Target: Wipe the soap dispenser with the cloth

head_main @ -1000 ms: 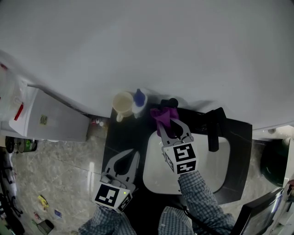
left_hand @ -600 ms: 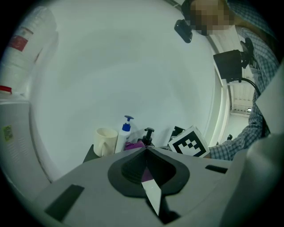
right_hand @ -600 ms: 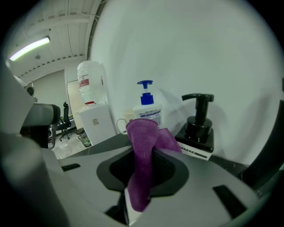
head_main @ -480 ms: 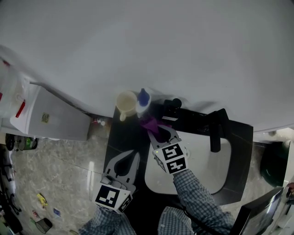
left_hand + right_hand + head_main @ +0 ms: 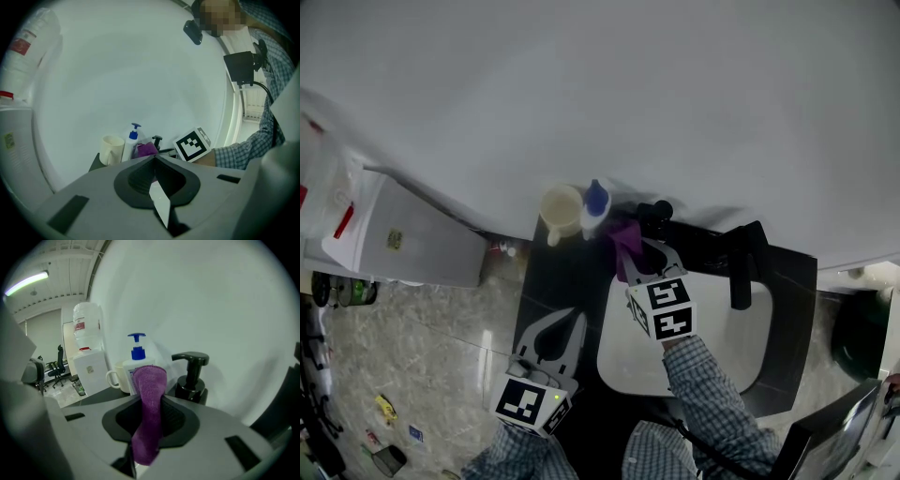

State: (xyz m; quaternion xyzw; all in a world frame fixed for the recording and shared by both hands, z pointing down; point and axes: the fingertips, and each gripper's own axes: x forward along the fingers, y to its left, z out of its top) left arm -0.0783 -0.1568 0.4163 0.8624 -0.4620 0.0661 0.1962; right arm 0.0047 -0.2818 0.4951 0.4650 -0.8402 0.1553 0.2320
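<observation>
Between the right gripper's [image 5: 149,398] jaws a purple cloth [image 5: 149,413] is pinched, its free end standing up past the tips. That end sits in front of the lower part of a white bottle [image 5: 136,358] with a blue pump; whether it touches the bottle cannot be told. The black dispenser [image 5: 190,378] stands just to the right of the cloth, with a gap showing between them in the right gripper view. From the head view the cloth lies between the bottle and the dispenser, close to both.

A cream mug [image 5: 561,208] stands touching or just beside the bottle on its left, handle turned toward the front. All three stand at the back of a dark counter [image 5: 551,277], against the white wall [image 5: 675,103]. The right gripper reaches over the back left corner of a white basin [image 5: 722,356] set in the counter, and a black tap [image 5: 741,267] rises at the basin's far edge, well to the right of the dispenser. A checked sleeve [image 5: 703,394] runs back from the gripper.

The left gripper [image 5: 569,319] hangs over the counter's front left part, near the basin's edge and well apart from the bottles; its jaws meet at the tips with nothing between them. Off the counter's left end stands a white cooler [image 5: 403,239].
</observation>
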